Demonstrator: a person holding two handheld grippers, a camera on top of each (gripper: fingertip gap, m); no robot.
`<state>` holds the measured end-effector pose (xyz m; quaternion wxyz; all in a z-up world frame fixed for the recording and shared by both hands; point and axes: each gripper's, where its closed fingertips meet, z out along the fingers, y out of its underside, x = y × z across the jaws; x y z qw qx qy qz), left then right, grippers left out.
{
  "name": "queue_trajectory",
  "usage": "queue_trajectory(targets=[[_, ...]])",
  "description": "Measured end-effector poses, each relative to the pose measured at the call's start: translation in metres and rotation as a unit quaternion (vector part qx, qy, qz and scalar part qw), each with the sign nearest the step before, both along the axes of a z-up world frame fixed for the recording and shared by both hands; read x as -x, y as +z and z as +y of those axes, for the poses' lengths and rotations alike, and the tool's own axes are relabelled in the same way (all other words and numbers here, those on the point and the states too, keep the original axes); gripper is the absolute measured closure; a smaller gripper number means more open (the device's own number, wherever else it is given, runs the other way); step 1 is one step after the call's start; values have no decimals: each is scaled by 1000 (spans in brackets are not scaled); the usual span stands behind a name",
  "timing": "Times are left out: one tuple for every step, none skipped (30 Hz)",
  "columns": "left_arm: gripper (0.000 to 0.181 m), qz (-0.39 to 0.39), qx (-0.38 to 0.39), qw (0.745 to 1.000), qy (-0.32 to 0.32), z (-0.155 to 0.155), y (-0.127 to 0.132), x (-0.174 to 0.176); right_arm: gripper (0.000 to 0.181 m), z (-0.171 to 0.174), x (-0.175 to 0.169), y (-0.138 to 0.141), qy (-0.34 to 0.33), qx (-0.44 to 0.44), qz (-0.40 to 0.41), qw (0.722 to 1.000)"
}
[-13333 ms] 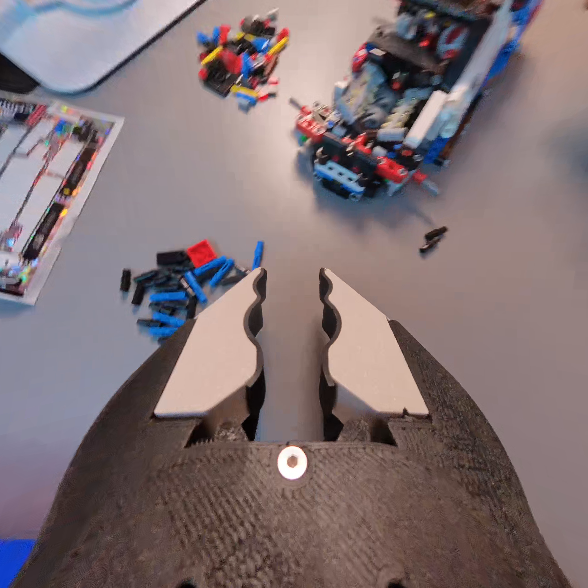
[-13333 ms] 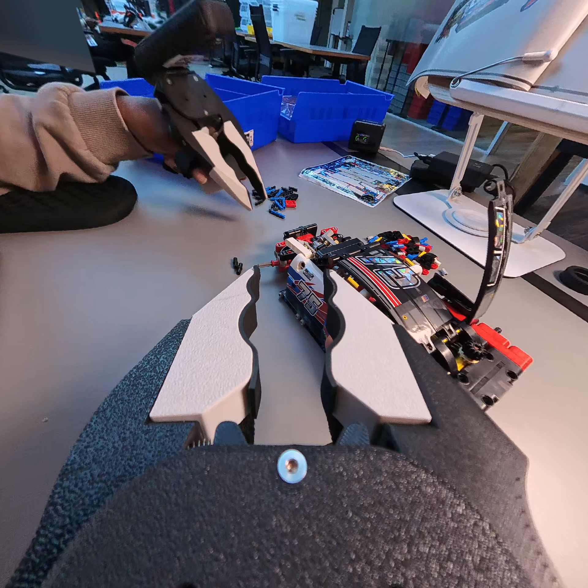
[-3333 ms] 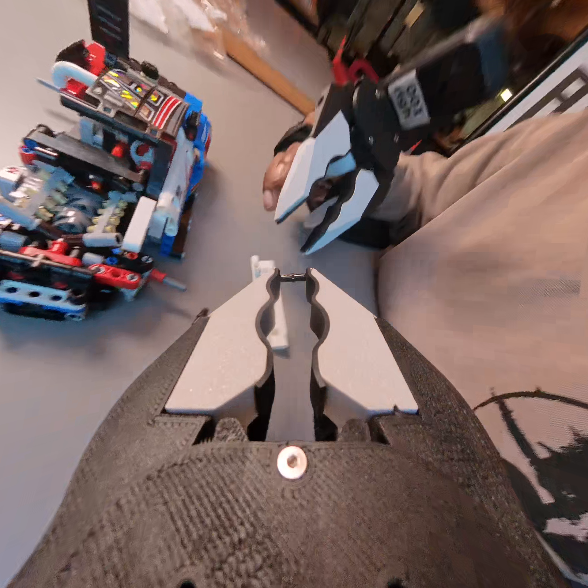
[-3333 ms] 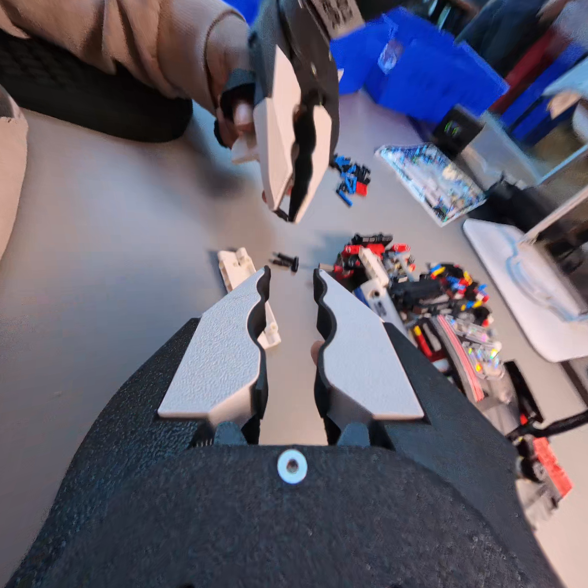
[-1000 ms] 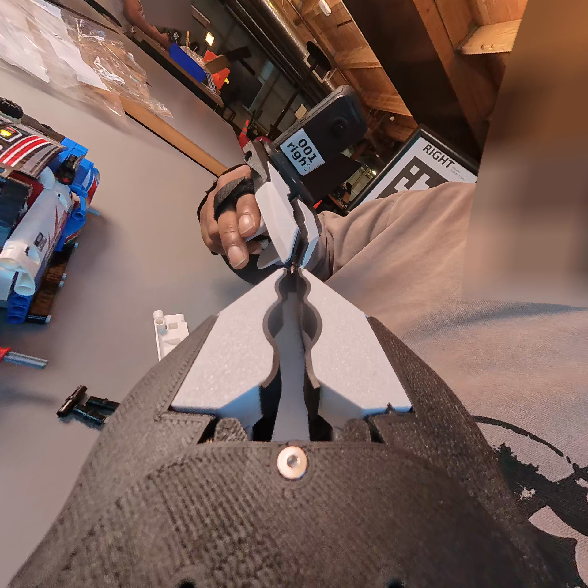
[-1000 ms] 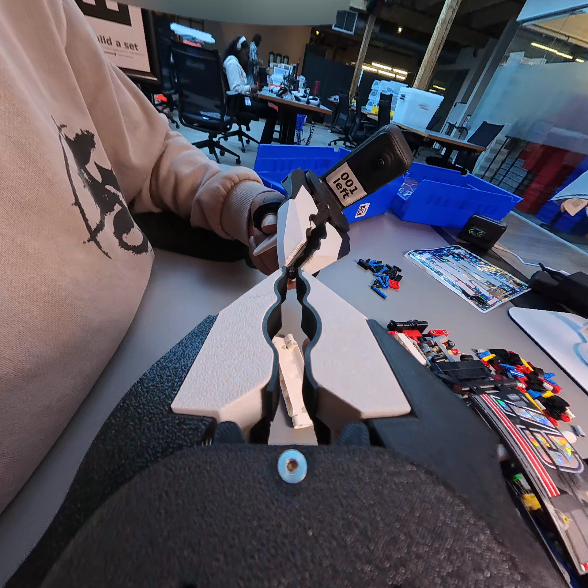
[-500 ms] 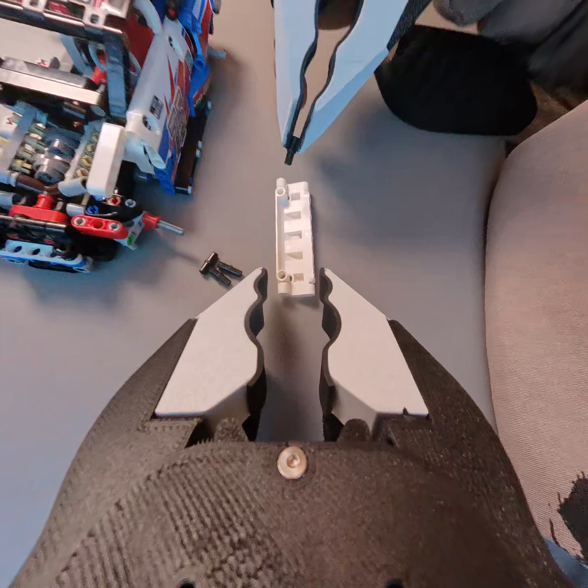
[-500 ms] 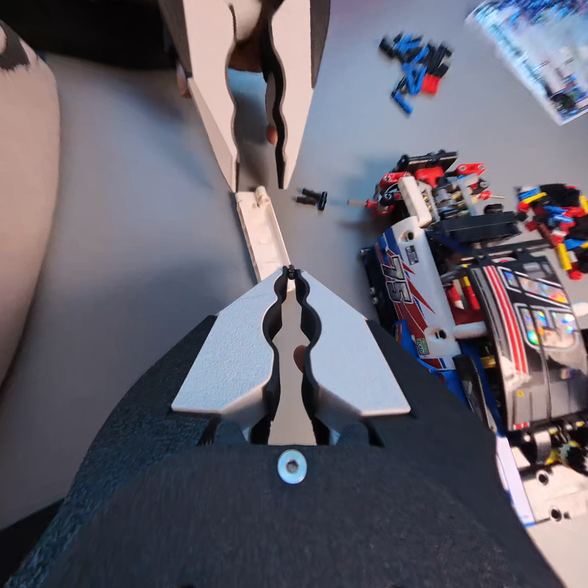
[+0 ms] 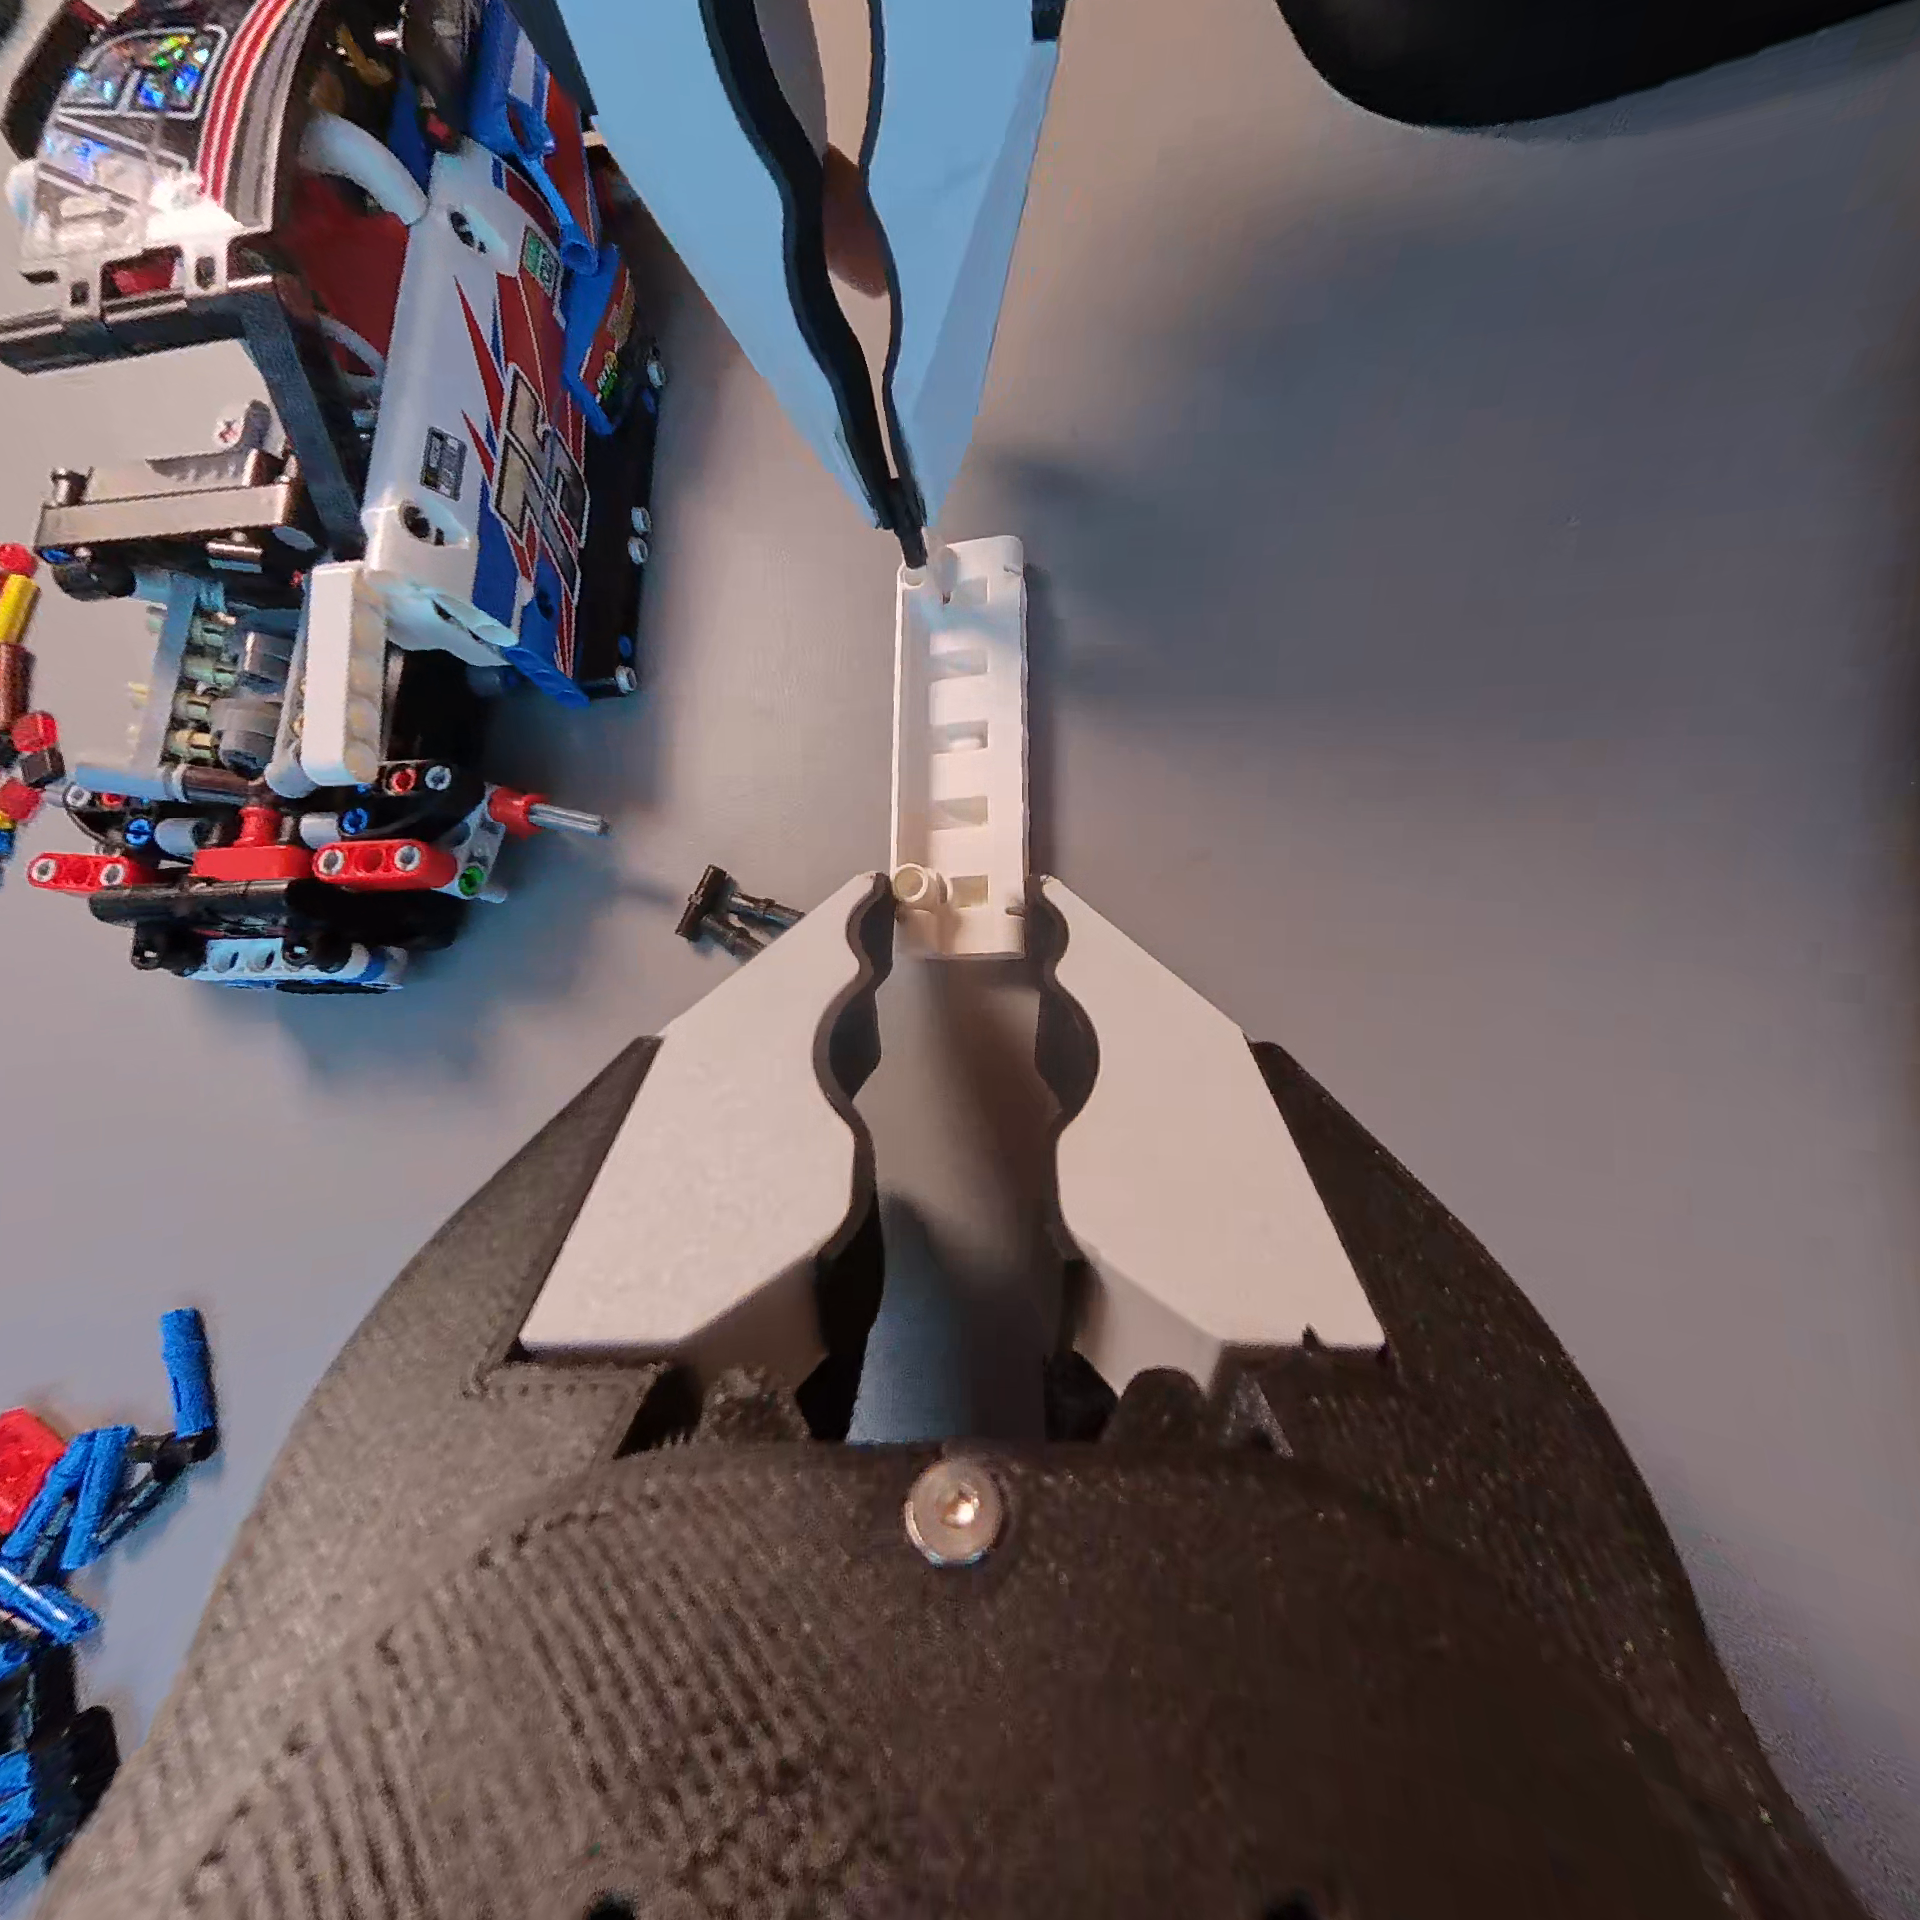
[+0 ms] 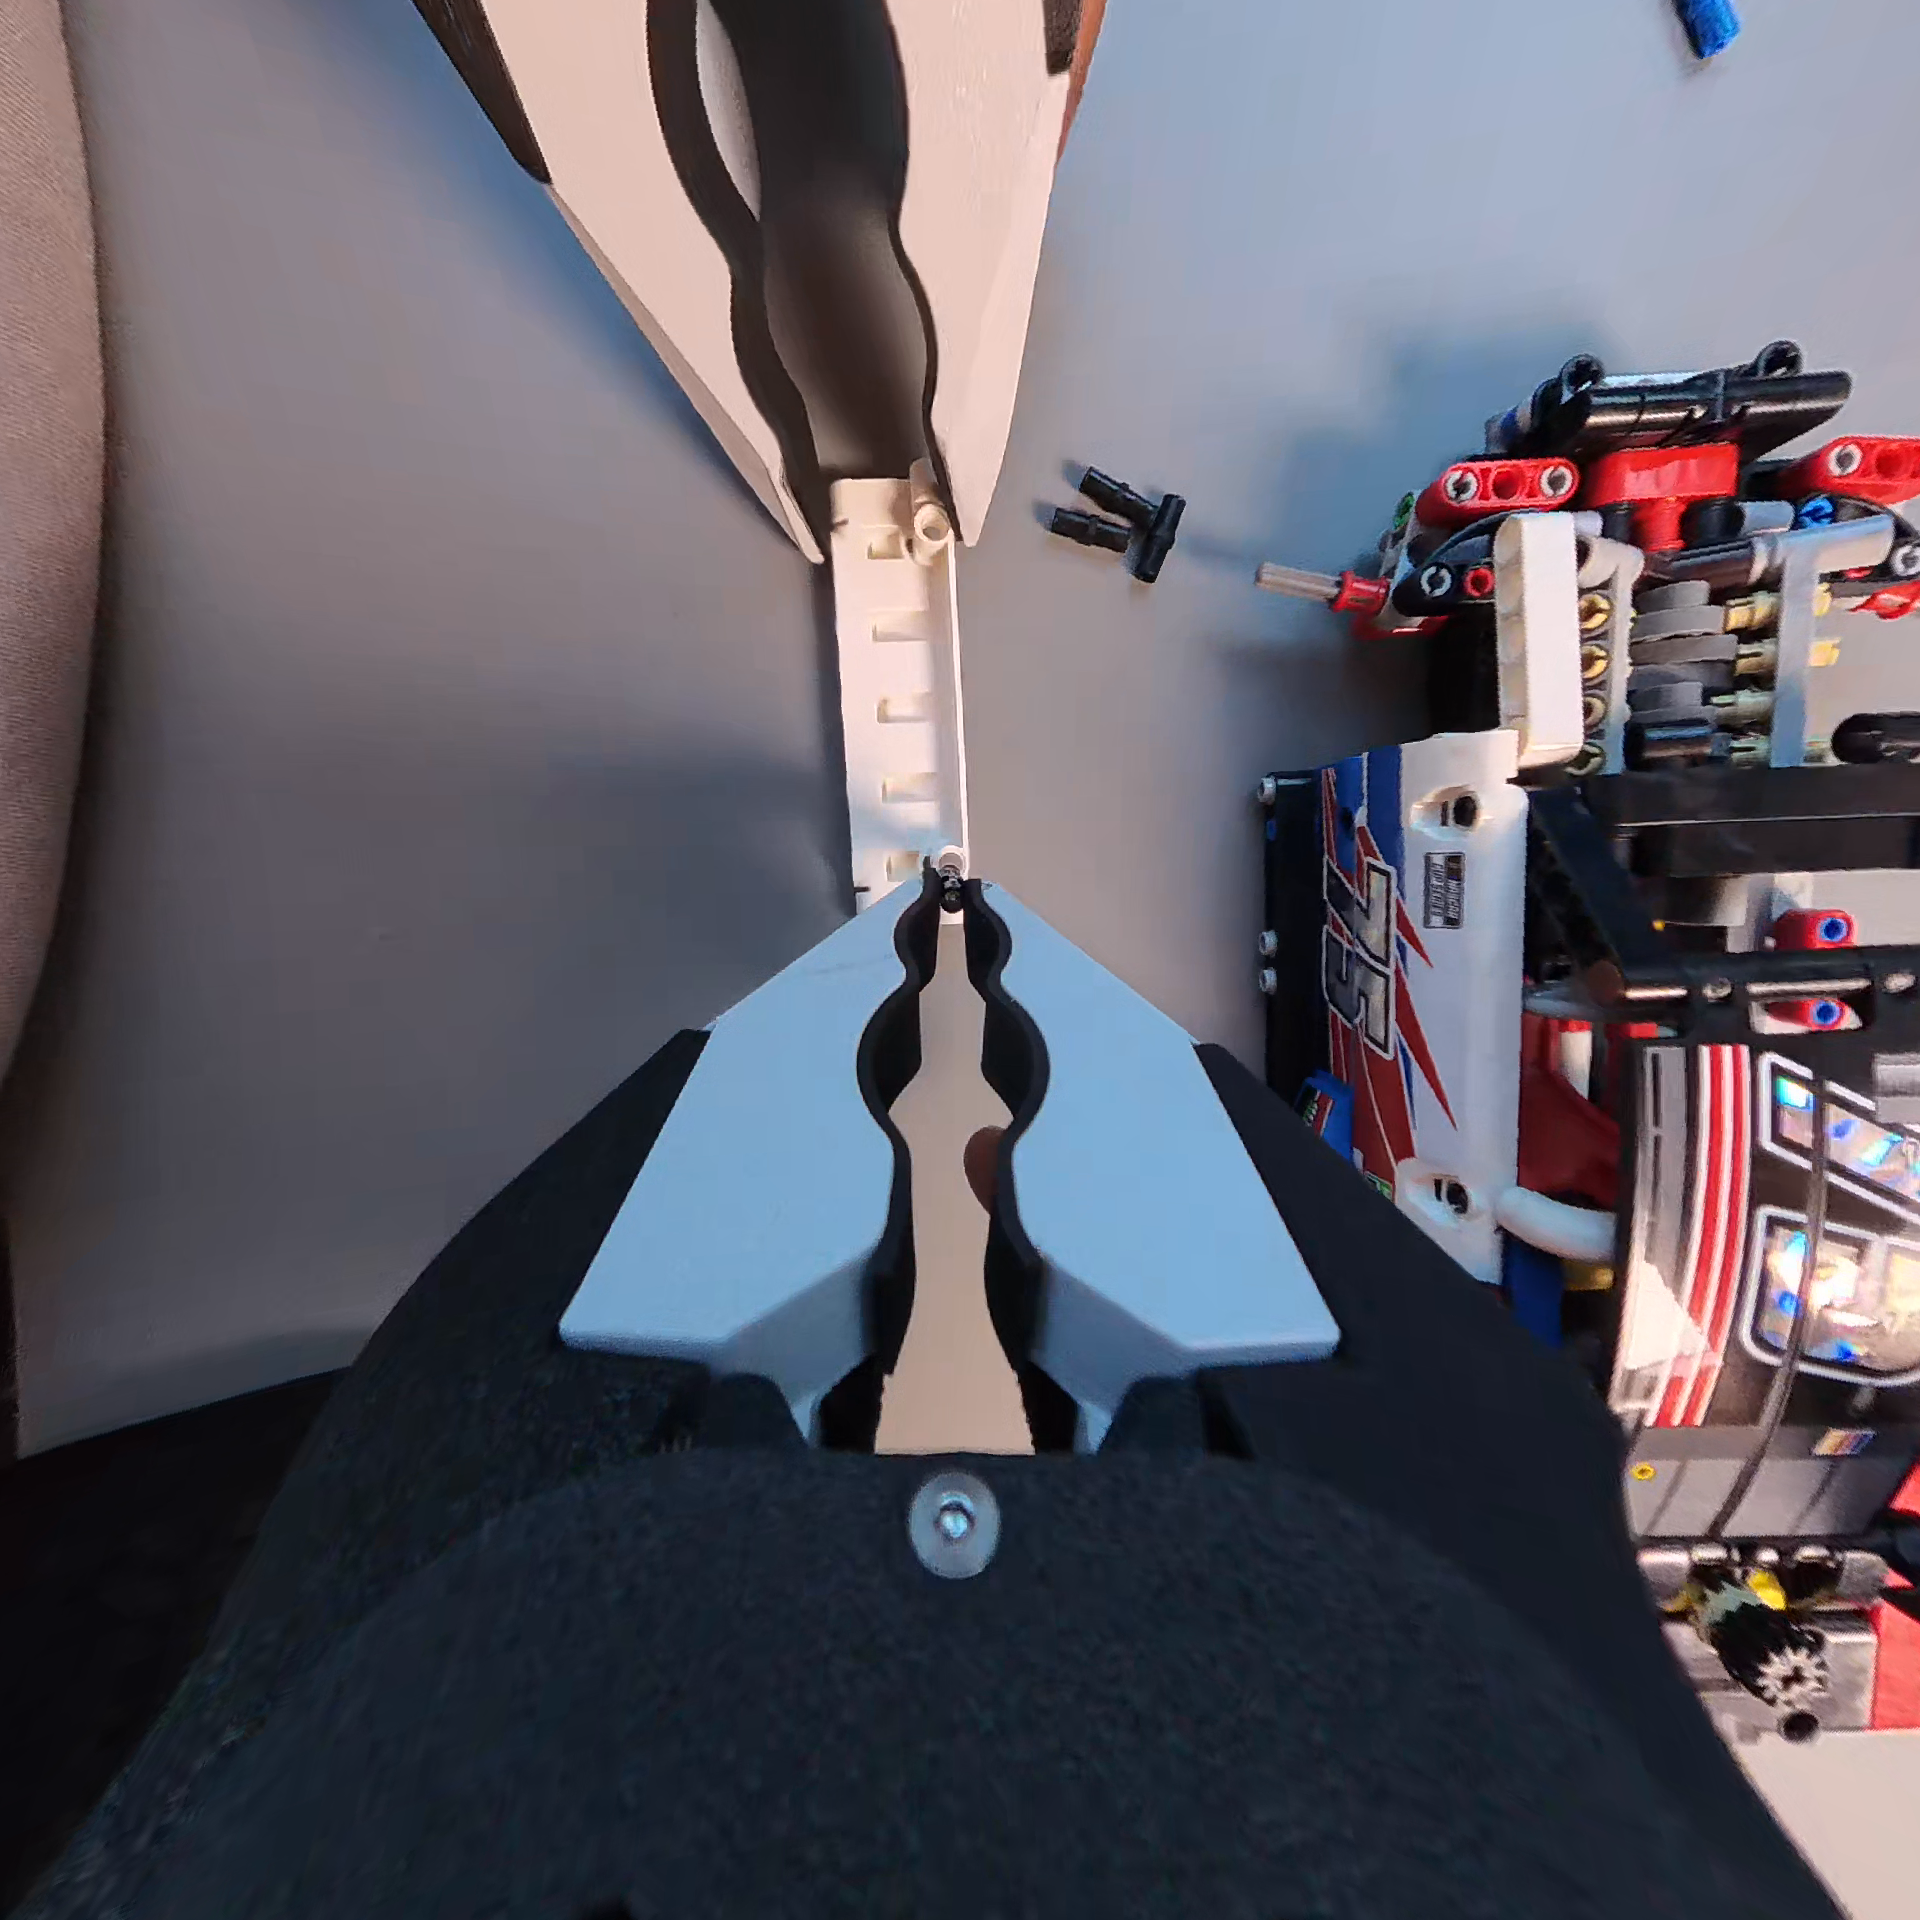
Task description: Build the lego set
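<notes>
My right tool (image 10: 948, 896) pinches a tiny black pin (image 9: 911, 540) at the white panel (image 9: 961, 743) on the desk; left tool (image 9: 958, 902) open, straddling its other end — light, rigid, likely skittish.

Your side of the white panel (image 9: 961, 748): bare grey table (image 9: 1455, 727), free passage.
Far side: the car model (image 9: 343, 540) stood near, narrowing your lane.
In that lane: a black connector (image 9: 732, 914) lay loose.
Panel ends: both your grippers blocked them.
</notes>
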<state>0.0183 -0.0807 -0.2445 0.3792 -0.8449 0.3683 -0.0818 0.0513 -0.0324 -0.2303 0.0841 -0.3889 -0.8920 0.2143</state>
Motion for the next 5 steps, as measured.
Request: queue_trajectory(targets=[[158,5,-4,1000,-2,0,0,0,180,0,0,0,0,-2,-4,1000],[158,9,-8,1000,-4,0,0,0,180,0,0,1,1,-6,-8,1000],[158,13,-11,1000,-5,0,0,0,180,-1,0,1,2,-11,-10,1000],[158,17,-14,1000,-6,0,0,0,180,-1,0,1,4,-16,-14,1000],[158,20,-16,1000,-7,0,0,0,180,-1,0,1,6,-20,-17,1000]])
